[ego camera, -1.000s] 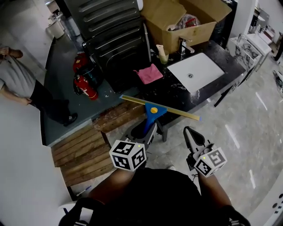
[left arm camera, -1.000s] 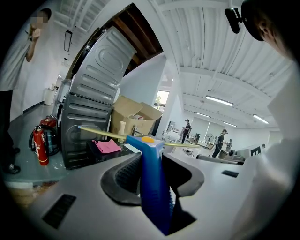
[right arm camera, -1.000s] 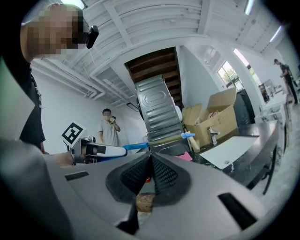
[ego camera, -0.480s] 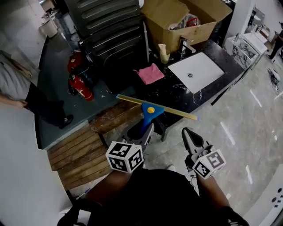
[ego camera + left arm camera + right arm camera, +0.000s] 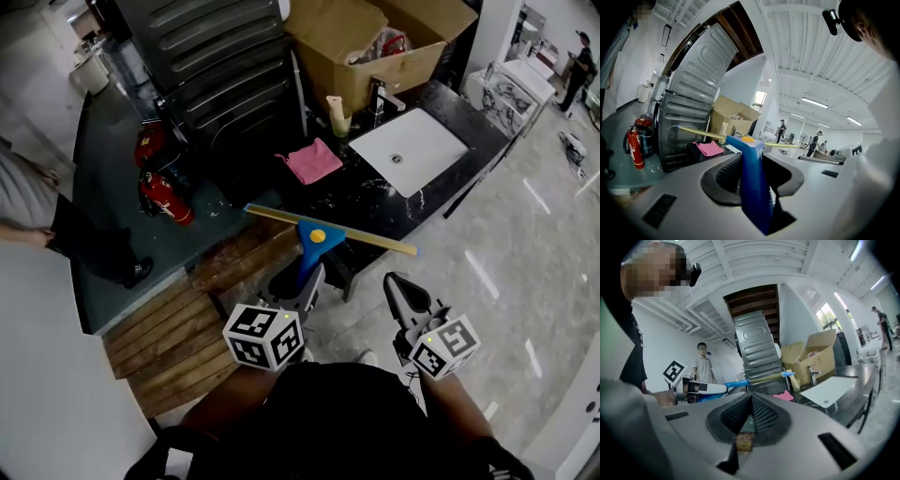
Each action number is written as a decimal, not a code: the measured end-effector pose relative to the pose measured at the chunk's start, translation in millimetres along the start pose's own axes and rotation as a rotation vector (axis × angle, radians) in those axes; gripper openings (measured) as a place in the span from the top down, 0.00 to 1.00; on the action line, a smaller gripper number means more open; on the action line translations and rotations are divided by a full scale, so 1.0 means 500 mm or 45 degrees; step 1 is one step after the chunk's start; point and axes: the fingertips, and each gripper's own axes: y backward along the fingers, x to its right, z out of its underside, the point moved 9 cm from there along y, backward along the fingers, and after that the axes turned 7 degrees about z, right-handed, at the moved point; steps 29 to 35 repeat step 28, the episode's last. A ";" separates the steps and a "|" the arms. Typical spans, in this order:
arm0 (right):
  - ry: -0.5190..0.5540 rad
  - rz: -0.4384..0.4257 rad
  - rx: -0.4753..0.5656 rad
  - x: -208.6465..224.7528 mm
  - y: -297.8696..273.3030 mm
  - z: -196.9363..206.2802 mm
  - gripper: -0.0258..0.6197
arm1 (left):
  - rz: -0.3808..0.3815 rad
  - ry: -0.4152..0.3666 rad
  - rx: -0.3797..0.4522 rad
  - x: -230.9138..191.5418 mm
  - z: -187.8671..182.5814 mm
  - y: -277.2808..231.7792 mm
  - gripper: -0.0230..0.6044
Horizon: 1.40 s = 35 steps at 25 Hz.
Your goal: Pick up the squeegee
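Note:
The squeegee (image 5: 315,242) has a blue handle and a long yellow blade. It hangs level in the air in front of a black counter (image 5: 370,202). My left gripper (image 5: 302,284) is shut on the blue handle (image 5: 753,180), whose blade stretches across beyond the jaws. In the right gripper view the blade (image 5: 764,377) shows off to the left. My right gripper (image 5: 397,287) hovers to the right of the squeegee, apart from it. Its jaws (image 5: 750,404) are shut with nothing between them.
The counter carries a white sink (image 5: 409,150), a pink cloth (image 5: 312,160) and a cardboard box (image 5: 375,47). A grey ribbed machine (image 5: 220,66) stands behind. Red fire extinguishers (image 5: 157,187) and wooden planks (image 5: 173,328) lie at the left, where a person (image 5: 52,225) stands.
The view has swung slightly, so the counter and the person sit a little further left. The squeegee stays in my left gripper's hold. The right gripper keeps its place.

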 end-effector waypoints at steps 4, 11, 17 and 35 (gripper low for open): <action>-0.010 0.012 0.002 0.003 0.003 0.003 0.95 | 0.010 0.006 0.008 0.001 0.001 -0.004 0.72; -0.011 0.003 0.007 -0.001 -0.001 0.002 0.95 | 0.006 0.008 0.010 0.000 0.001 -0.002 0.72; -0.010 -0.004 0.004 -0.001 -0.005 0.007 0.95 | -0.001 0.006 0.008 -0.002 0.004 0.001 0.72; -0.001 -0.012 0.013 -0.008 0.002 0.008 0.95 | -0.014 0.001 0.017 0.004 0.006 0.013 0.72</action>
